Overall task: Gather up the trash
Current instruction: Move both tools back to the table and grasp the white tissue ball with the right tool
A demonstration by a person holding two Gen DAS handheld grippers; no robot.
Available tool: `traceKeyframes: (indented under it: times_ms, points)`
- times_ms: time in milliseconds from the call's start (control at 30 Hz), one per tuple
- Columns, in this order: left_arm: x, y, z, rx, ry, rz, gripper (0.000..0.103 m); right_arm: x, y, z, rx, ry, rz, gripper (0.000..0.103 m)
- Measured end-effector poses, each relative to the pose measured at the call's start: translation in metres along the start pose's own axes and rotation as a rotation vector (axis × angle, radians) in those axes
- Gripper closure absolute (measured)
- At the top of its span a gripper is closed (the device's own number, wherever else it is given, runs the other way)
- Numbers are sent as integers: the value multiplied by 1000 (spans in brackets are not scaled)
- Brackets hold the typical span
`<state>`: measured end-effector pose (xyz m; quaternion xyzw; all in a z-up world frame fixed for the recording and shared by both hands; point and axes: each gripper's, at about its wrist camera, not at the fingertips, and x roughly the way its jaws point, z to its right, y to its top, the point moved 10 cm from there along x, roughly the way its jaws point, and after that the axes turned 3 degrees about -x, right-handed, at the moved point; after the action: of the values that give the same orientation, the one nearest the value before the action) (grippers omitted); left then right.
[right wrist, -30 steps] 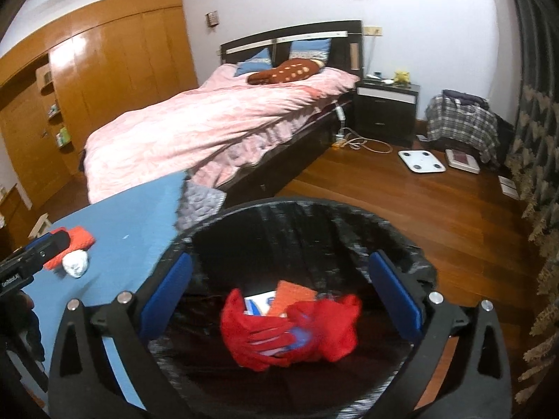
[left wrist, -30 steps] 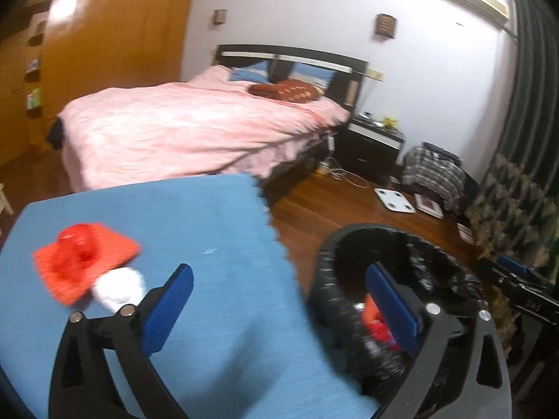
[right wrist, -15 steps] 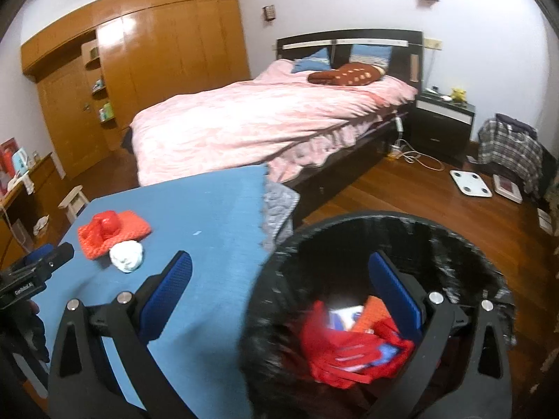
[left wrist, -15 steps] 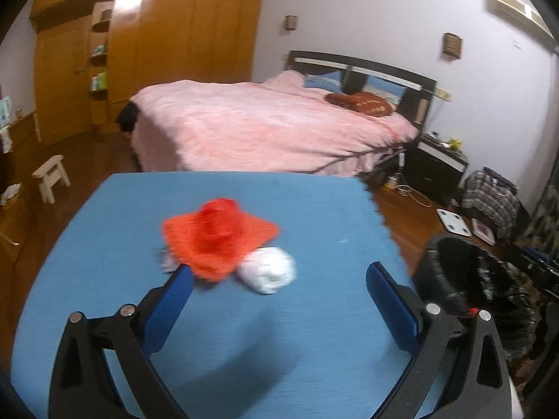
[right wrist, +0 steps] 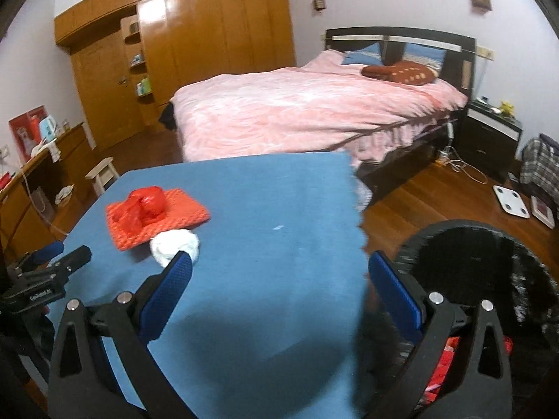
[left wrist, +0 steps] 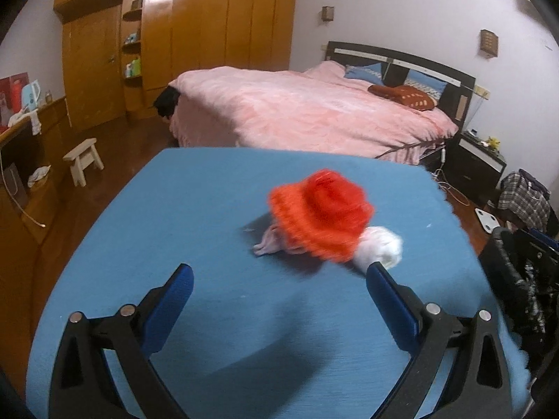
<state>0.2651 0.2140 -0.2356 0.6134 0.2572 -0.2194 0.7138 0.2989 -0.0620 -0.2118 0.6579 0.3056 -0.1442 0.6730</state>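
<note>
Both grippers' fingers spread and bare above blue table; orange foam, white wad ahead.

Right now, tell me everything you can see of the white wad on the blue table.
The white wad is a small crumpled ball, apparently tissue or soft paper. It lies on the blue table cover, touching the near edge of the orange foam pad, which carries a red crumpled bag. Neither gripper holds it. The right wrist view shows it sharply; the left wrist view blurs it.
</note>
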Motion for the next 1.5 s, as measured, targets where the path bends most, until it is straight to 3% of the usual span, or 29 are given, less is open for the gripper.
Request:
traceKeyframes:
  times_ms: [433,933,967,1033,1167,1500]
  points:
    - [26,-12,-54,-10,60,-44,6,77,-15,-76,-52,94,-115,5]
    - [37,-21,-68,-68,36,-94,6,111,-23,-108,-109,80,-192,6]
    - [38,-21,-68,-70,34,-96,6,113,-24,-108,-111,79,-198,8]
    - [39,-21,-67,-73,33,-98,6,115,-27,-109,-113,86,-215,26]
    - [42,-21,-69,-76,35,-104,6,118,-31,-113,-118,102,-239,33]
    - [48,-24,-64,-48,45,-132,6,118,-31,-120,-144,139,-243,63]
